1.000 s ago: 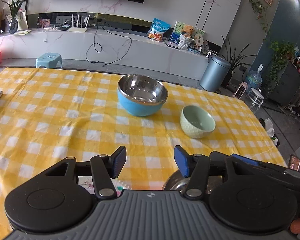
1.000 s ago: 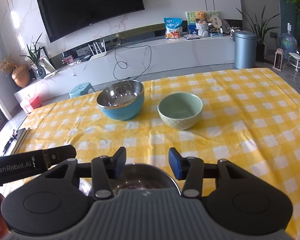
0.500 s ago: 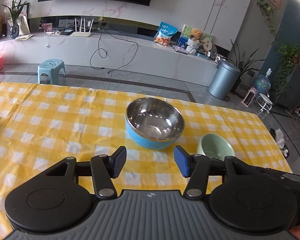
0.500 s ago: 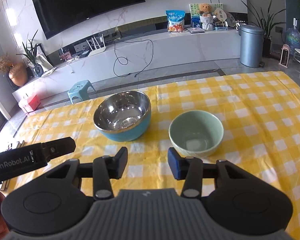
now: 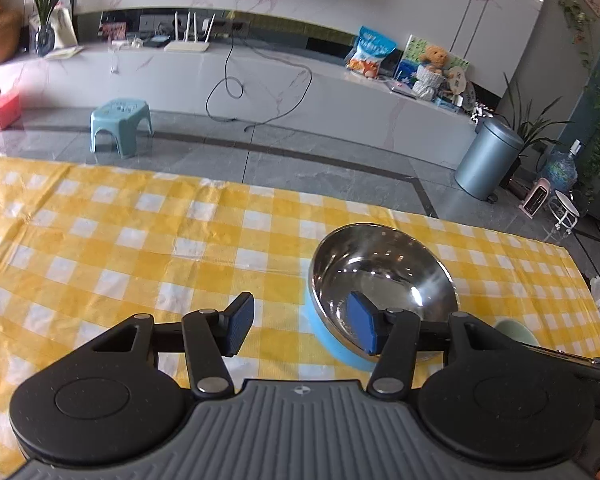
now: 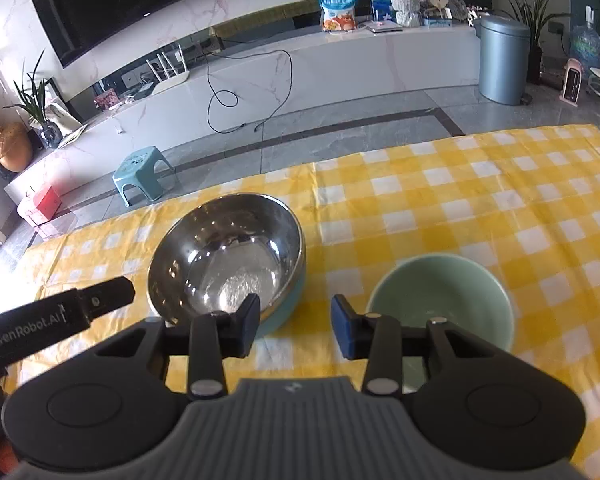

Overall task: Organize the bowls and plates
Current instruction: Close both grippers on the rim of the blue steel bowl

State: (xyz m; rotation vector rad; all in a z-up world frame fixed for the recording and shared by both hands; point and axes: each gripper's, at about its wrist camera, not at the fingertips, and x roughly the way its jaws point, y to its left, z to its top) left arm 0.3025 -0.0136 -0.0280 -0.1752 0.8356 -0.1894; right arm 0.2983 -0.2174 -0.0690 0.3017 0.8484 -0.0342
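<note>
The left claw [image 5: 300, 328] hides most of the green bowl [image 5: 514, 330], perhaps leaving only its rim.

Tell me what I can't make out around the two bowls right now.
- Green bowl: left view shows only a sliver behind the left gripper's right finger; in the right view its near rim is behind the right gripper.
- Steel bowl: near wall covered by gripper fingers in both views.
- Table's near part: blocked by the gripper bodies in both views.
</note>
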